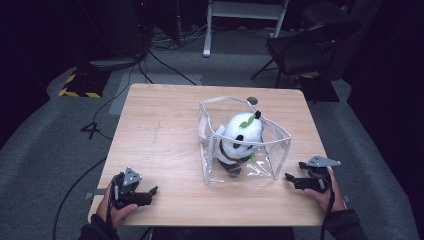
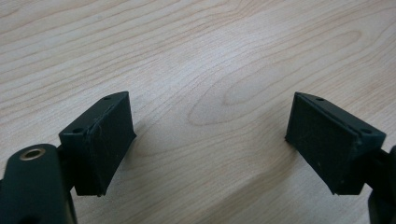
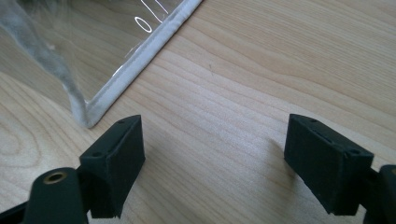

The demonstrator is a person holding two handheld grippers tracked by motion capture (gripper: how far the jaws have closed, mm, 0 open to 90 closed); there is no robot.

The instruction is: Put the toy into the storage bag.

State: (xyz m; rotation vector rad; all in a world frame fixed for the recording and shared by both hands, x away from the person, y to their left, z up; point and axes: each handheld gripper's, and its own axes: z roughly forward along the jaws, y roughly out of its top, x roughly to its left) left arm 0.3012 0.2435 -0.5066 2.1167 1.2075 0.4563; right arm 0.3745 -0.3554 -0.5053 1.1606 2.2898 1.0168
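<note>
Wooden table: panda plush inside clear bag, between spread-jawed grippers.

One table. On it stands one clear bag, and in the bag sits one plush panda with one green leaf on its head. Two grippers are at the table's near edge: the left gripper and the right gripper, each with two black jaws set apart. Behind the table, on the floor, stands one dark chair.
</note>
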